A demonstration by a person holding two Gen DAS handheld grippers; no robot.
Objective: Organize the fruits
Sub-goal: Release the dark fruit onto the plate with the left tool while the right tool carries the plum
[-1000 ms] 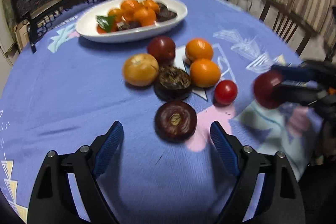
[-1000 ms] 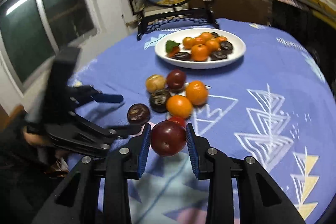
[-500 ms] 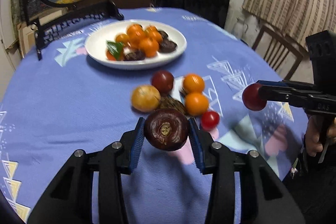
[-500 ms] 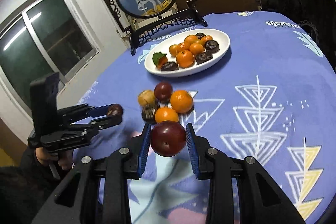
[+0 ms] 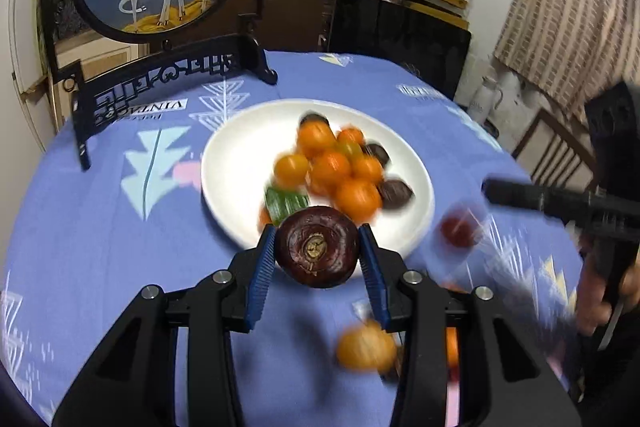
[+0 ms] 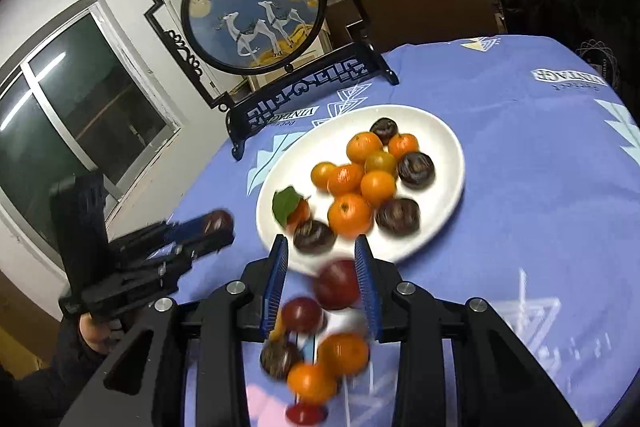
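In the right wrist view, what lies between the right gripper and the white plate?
Only bare blue tablecloth between right gripper, open around a falling red fruit, and white plate.

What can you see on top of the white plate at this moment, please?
On the white plate lie several oranges, four dark brown fruits and a green leaf over a small orange fruit. Anything beneath the pile is hidden.

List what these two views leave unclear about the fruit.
Right wrist view: whether the red fruit is gripped or falling; motion blur.
Left wrist view: loose orange fruit smeared, partly behind the left gripper holding the dark fruit.
Left wrist view: plate fruit kinds; blur.
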